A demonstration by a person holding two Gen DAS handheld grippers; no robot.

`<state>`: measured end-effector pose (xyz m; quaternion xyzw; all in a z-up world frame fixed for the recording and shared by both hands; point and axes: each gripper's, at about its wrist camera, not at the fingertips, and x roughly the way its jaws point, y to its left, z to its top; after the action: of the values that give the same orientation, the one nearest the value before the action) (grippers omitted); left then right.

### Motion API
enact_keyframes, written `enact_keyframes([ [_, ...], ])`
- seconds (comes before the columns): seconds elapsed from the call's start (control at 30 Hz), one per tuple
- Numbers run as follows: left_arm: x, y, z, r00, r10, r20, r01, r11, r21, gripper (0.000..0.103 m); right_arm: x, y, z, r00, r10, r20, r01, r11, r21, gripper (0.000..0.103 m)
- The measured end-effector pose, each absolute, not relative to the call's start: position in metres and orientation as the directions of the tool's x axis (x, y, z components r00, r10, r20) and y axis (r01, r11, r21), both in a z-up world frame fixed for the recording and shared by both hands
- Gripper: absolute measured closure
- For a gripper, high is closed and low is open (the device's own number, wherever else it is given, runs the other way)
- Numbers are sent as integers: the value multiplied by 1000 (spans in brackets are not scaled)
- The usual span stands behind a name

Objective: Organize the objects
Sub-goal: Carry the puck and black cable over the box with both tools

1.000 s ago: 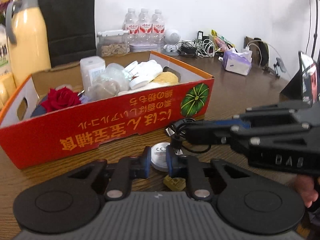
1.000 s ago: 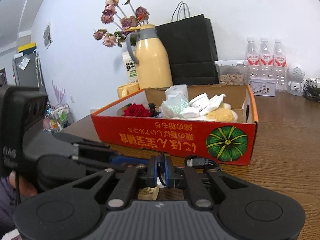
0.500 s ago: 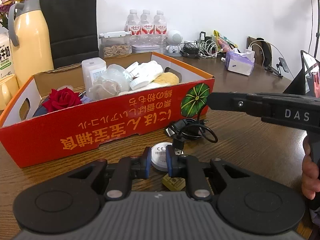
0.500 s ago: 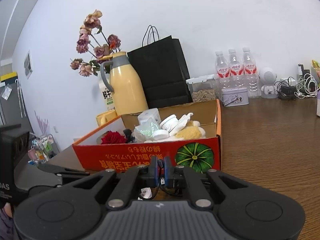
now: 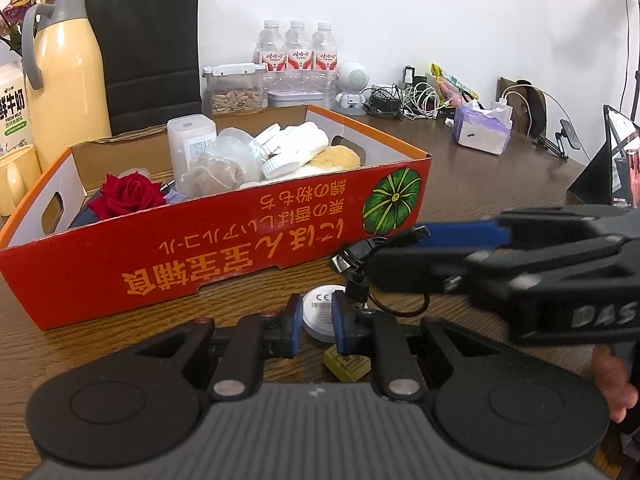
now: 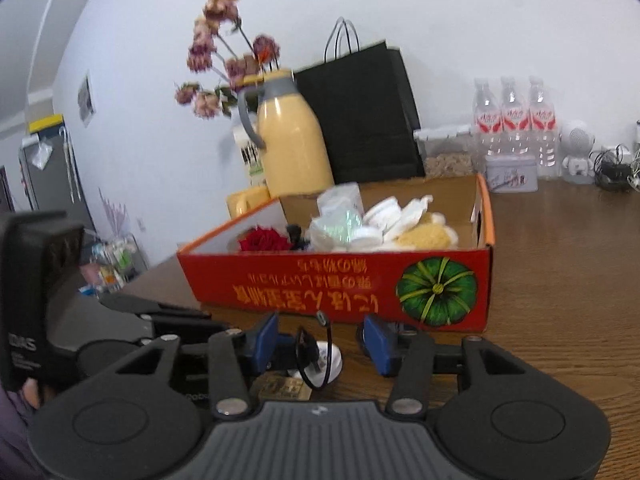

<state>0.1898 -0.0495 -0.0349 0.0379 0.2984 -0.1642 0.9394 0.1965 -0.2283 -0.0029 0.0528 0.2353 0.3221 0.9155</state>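
With the black cable (image 6: 320,354) lying on the table (image 6: 560,280) just before the red box (image 6: 340,284), the right claw (image 6: 322,338), its jaws just opened around the loop, should close squarely while the left claw (image 5: 314,316) pinches the white disc (image 5: 320,312).

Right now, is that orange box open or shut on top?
Open. The orange box has no lid or flaps over it; a red rose and white containers show above its rim.
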Motion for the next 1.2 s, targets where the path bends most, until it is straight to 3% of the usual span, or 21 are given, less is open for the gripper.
enact_keyframes([
  [0.07, 189, -50, -35, 769, -285, -572, 331, 943, -24, 87, 202, -222, -6, 677, 603, -423, -550, 796, 255, 61],
  [0.13, 188, -50, -35, 769, -286, -572, 332, 943, -25, 87, 208, -214, -8, 673, 592, -444, -535, 804, 261, 75],
  [0.3, 187, -52, -35, 774, -281, -568, 334, 942, -10, 87, 211, -209, -12, 666, 586, -462, -521, 808, 273, 95],
  [0.57, 188, -50, -35, 772, -286, -568, 335, 942, -18, 87, 213, -216, -13, 716, 518, -467, -443, 855, 268, 96],
  [0.7, 188, -49, -35, 775, -287, -563, 328, 944, -31, 85, 210, -230, -11, 740, 536, -406, -439, 842, 313, 96],
  [0.8, 188, -46, -35, 785, -269, -559, 298, 954, -39, 74, 204, -238, -7, 756, 541, -368, -444, 837, 319, 96],
  [0.87, 186, -46, -33, 796, -265, -544, 290, 956, -41, 54, 204, -242, -7, 764, 532, -366, -431, 842, 324, 96],
  [0.93, 183, -45, -29, 813, -270, -515, 283, 957, -55, 22, 205, -246, -7, 770, 523, -364, -420, 846, 328, 96],
  [1.0, 184, -48, -27, 823, -255, -508, 256, 964, -69, 16, 206, -249, -8, 774, 519, -363, -413, 848, 332, 95],
  [1.2, 196, -64, -35, 795, -177, -581, 204, 979, -18, 16, 204, -247, -7, 780, 514, -357, -417, 852, 316, 95],
])
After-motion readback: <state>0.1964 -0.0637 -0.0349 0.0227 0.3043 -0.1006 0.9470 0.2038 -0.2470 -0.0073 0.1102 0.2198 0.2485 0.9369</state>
